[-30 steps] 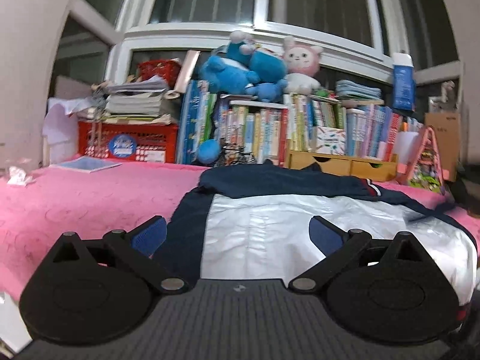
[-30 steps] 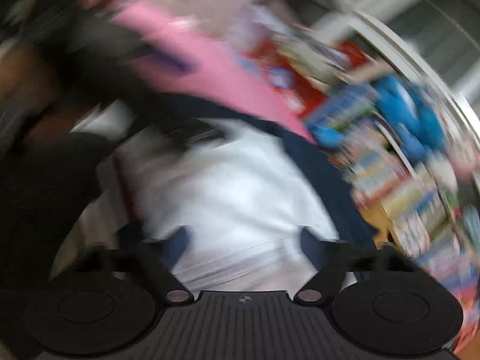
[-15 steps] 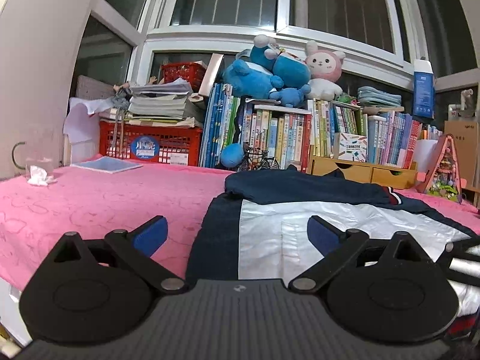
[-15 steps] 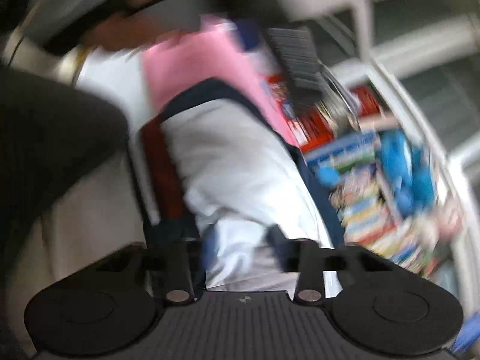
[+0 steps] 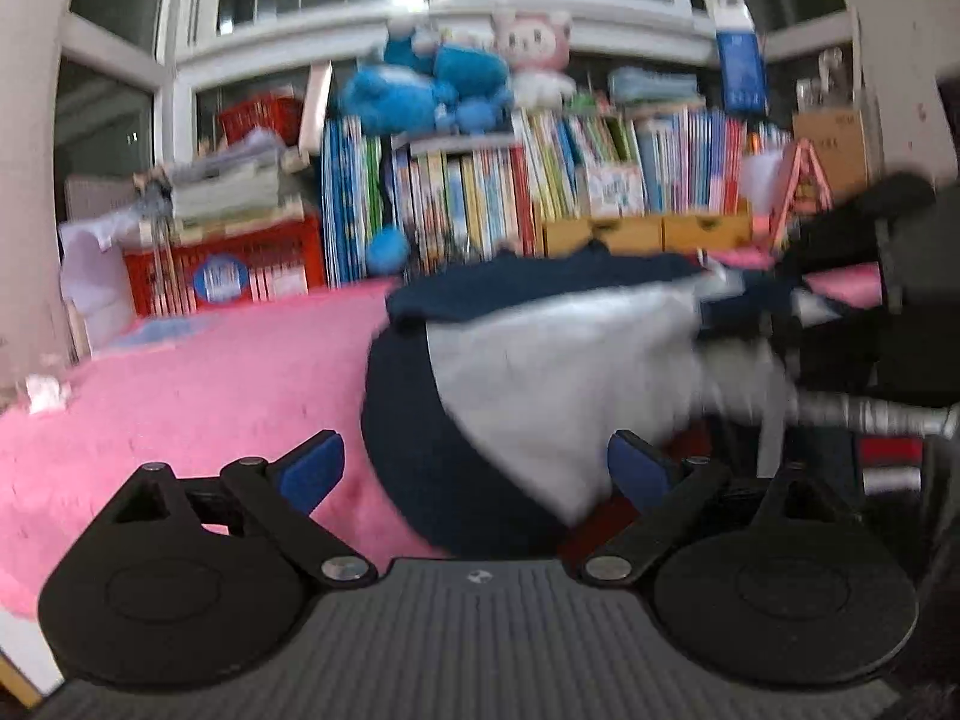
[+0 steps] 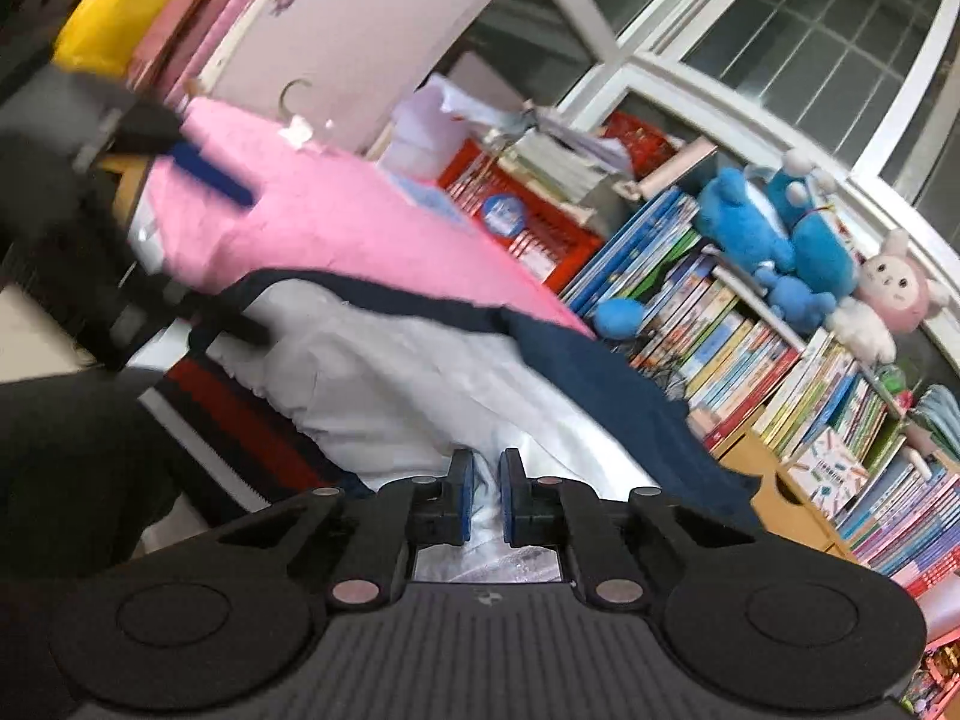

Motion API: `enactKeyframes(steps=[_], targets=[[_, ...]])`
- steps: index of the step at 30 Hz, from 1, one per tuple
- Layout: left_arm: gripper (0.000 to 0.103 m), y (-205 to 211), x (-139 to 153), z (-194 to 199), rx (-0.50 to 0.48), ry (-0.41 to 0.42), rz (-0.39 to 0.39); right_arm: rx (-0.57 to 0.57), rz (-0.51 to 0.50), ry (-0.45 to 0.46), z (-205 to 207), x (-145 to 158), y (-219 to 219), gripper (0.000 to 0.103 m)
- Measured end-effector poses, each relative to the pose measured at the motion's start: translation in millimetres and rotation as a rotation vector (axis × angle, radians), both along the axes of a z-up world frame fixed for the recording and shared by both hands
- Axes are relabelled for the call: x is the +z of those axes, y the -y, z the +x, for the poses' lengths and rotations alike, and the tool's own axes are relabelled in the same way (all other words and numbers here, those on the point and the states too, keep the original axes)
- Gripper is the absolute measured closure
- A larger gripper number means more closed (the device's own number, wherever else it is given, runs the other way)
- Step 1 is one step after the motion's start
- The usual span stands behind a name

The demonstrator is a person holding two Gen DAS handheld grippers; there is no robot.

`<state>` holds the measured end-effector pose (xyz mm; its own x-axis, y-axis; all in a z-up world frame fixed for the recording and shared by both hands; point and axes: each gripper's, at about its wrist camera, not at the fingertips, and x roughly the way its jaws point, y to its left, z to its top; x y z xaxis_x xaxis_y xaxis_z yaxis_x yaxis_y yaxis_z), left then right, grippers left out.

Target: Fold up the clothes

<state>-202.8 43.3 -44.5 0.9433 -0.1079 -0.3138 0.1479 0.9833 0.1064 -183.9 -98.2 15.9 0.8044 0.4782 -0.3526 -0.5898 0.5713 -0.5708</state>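
Observation:
A white and navy jacket with a red and navy striped hem lies on the pink cover. My left gripper is open, its fingers either side of the jacket's near left edge. My right gripper is shut on the white fabric of the jacket at its right side. In the left wrist view the right gripper shows at the jacket's right side, lifting it. In the right wrist view the left gripper shows blurred at the far left.
Behind the bed stand a row of books, blue and pink plush toys, a red crate with papers, and wooden drawers. A dark-clothed body is at the near left in the right wrist view.
My right gripper has closed on the jacket's white fabric and pulled that side up. My left gripper has moved right and closer to the jacket's near left edge, still open.

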Motion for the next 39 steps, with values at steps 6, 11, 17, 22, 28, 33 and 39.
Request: enactKeyframes(steps=[6, 11, 17, 22, 28, 33, 39], targets=[[0.007, 28.1, -5.7, -2.7, -0.058, -0.018, 0.099, -0.031, 0.068, -0.020, 10.0, 13.4, 7.0, 0.093], [0.007, 62.7, -6.5, -1.2, -0.144, 0.019, 0.230, -0.068, 0.160, -0.057, 20.2, 24.1, 15.7, 0.093], [0.006, 91.1, -7.0, 26.1, -0.078, 0.117, 0.400, -0.100, 0.270, -0.103, 28.5, 35.0, 32.8, 0.093], [0.006, 79.6, 20.4, 57.5, 0.001, 0.127, 0.309, -0.099, 0.301, -0.111, 15.9, 31.3, 56.4, 0.085], [0.006, 65.4, 46.5, 81.5, 0.022, 0.117, 0.208, -0.074, 0.251, -0.127, -14.0, 13.8, 80.7, 0.022], [0.006, 65.8, 57.7, 89.3, 0.024, 0.121, 0.188, -0.068, 0.168, -0.159, -23.0, -11.0, 80.1, 0.018], [0.006, 61.1, 67.2, 89.1, 0.029, 0.120, 0.161, -0.201, 0.023, 0.017, -15.4, -43.0, 66.6, 0.026]])
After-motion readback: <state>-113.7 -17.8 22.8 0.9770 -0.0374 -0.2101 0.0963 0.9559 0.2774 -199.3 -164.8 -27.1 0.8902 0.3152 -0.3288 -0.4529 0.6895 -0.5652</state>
